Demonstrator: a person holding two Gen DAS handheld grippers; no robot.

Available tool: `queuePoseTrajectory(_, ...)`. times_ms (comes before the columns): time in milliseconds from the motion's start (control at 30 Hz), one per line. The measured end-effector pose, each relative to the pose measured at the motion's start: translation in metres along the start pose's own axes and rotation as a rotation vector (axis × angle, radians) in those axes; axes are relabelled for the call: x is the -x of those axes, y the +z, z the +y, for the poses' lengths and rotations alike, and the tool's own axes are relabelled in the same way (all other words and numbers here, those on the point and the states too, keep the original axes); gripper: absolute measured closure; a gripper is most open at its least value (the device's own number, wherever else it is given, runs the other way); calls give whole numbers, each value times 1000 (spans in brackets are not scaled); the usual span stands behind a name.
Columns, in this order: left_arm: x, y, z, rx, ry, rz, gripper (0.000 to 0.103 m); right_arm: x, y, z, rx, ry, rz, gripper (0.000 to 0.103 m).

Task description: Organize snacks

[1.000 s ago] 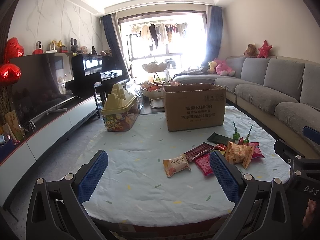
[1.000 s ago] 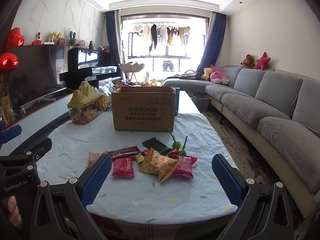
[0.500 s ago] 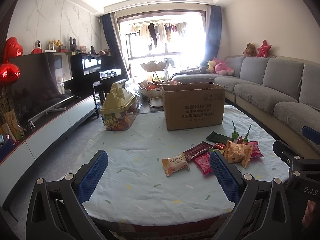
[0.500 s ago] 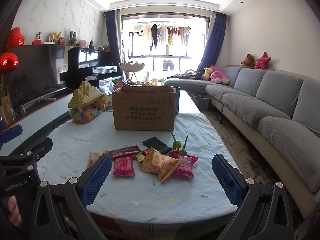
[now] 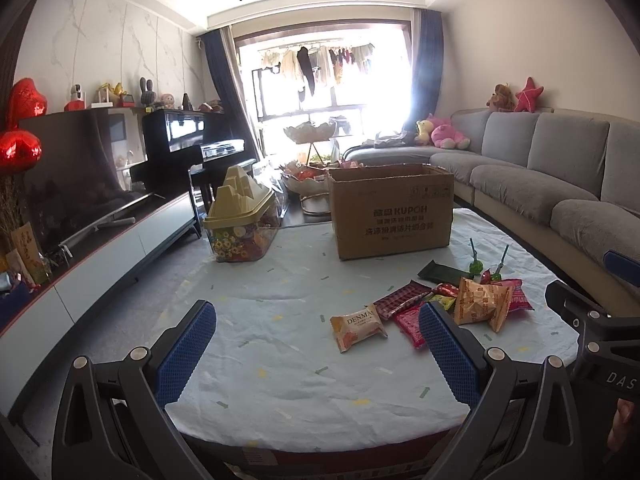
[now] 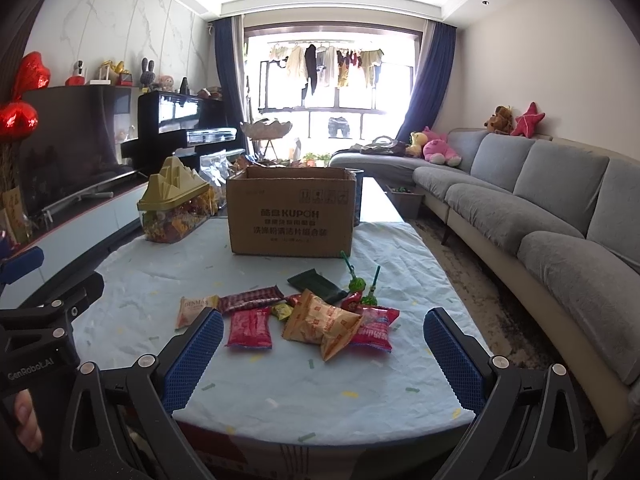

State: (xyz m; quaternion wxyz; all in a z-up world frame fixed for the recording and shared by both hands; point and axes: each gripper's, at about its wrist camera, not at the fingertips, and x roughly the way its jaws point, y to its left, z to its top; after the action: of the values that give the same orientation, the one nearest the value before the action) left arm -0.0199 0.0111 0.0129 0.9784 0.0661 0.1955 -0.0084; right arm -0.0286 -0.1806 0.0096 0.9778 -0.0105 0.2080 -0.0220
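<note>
Several snack packets lie on the table's pale cloth (image 5: 280, 344): a beige DENMA packet (image 5: 357, 327) (image 6: 195, 309), a red packet (image 6: 250, 327), a checkered bar (image 6: 251, 298), an orange bag (image 6: 322, 323) (image 5: 482, 307), a pink bag (image 6: 374, 329), a dark green packet (image 6: 316, 285) and two green lollipops (image 6: 357, 283). An open cardboard box (image 6: 291, 216) (image 5: 392, 210) stands behind them. My left gripper (image 5: 316, 356) is open and empty above the table's near edge. My right gripper (image 6: 324, 356) is open and empty, just short of the snacks.
A clear tub with a yellow lid (image 5: 242, 220) (image 6: 174, 210), full of sweets, stands at the table's far left. A grey sofa (image 6: 560, 216) runs along the right. A TV cabinet (image 5: 120, 240) and piano (image 5: 188, 156) are on the left.
Both grippers stay open. The views have shifted only slightly; the snacks and box have not moved.
</note>
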Motion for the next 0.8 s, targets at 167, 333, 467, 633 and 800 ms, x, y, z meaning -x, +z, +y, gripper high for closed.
queuePoseTrajectory(167,-8,-1,6,-66,23,-18,0,-10,-1,6,16,26,15,1)
queuePoseTrajectory(333,-24,-7,10,-84,3,0,0,-28,-4,23,70,72,50,1)
queuePoseTrajectory(467,-49,-9,11,-127,-75,33,0,-47,-3,35,92,103,77,2)
queuePoseTrajectory(633,-80,-11,11,-191,-171,73,0,-72,1,46,98,111,113,2)
queuePoseTrajectory(800,-107,-12,15,-246,-207,96,3,-97,-1,60,121,123,174,2)
